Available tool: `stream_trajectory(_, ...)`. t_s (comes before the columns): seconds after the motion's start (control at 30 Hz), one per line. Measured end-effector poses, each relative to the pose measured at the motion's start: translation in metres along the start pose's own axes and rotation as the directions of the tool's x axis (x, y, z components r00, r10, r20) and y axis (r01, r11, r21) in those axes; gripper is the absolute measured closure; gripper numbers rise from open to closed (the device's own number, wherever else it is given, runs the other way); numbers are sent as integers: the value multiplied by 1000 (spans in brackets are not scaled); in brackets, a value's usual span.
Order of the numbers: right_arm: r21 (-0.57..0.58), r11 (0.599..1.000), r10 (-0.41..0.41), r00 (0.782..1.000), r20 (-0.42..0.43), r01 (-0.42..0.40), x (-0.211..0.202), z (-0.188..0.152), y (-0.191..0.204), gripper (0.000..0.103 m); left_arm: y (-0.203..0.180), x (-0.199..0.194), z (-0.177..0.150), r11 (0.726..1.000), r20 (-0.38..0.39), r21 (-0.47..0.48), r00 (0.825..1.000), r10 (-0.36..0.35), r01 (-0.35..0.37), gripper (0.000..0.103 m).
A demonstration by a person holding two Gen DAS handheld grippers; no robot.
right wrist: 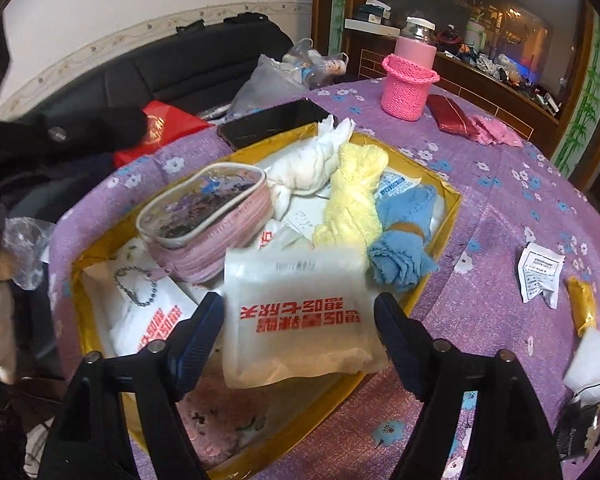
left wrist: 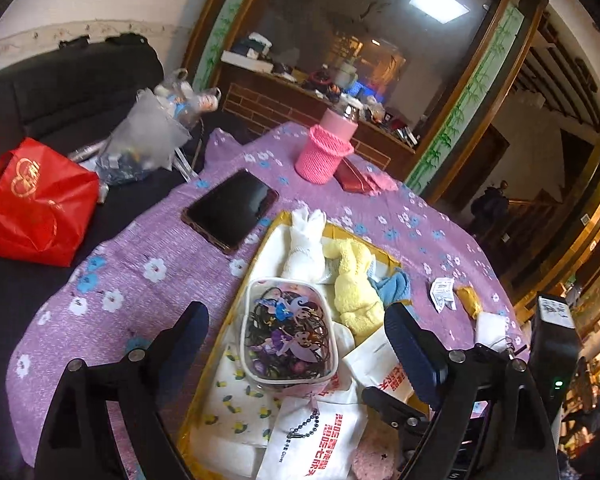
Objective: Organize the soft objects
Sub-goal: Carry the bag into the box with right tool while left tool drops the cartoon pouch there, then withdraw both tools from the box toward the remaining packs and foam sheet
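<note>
White packet (right wrist: pixel 300 312) between right gripper (right wrist: pixel 300 332) fingers

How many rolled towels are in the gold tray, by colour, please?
White rolled towel: 1
Yellow rolled towel: 1
Blue rolled towel: 1
Total in the gold tray: 3

Phone (left wrist: pixel 230 209), pink knitted bottle sleeve (left wrist: pixel 324 156), red bag (left wrist: pixel 40 204)
</note>
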State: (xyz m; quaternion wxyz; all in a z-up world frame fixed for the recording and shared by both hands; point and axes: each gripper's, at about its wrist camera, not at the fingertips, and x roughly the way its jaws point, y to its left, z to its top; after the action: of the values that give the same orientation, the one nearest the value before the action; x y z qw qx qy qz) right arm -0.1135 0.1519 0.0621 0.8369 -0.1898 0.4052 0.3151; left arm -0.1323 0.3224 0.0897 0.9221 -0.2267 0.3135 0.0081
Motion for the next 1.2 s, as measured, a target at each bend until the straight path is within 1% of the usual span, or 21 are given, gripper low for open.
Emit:
stream_trajectory(0.13, -8, 1000, 13, 1000, 3, -13, 0, -1, 1, 24, -1, -8, -5, 999, 37, 11, 998, 51, -51, 10)
stream_trajectory(0.27, -1, 1000, 18, 999, 37, -18, -13, -4, -1, 24, -6, -14, -11, 991, 66, 38, 989, 129, -132, 10)
stream_trajectory(0.4, 39, 999, 32, 997, 74, -35, -28, -11, -12, 23, -22, -19, -17, 975, 104, 96, 976, 193, -203, 9)
stream_trajectory(0.53, 89, 995, 34, 994, 106, -43, -44, -23, -29, 23, -44, -20, -25, 954, 128, 170, 966, 226, -246, 9)
stream_trajectory(0.67, 138, 990, 21, 991, 131, -39, -62, -40, -49, 23, -69, -16, -35, 936, 121, 238, 964, 237, -259, 9)
stream_trajectory(0.83, 192, 981, -9, 988, 152, -20, -79, -61, -75, 22, -98, -13, -46, 917, 117, 296, 963, 241, -266, 9)
stream_trajectory(1.03, 274, 962, -63, 983, 172, 13, -100, -88, -117, 21, -137, -6, -60, 891, 105, 374, 967, 233, -255, 9)
stream_trajectory(1.2, 353, 935, -116, 976, 183, 44, -119, -109, -159, 21, -171, 4, -72, 863, 85, 448, 972, 219, -233, 9)
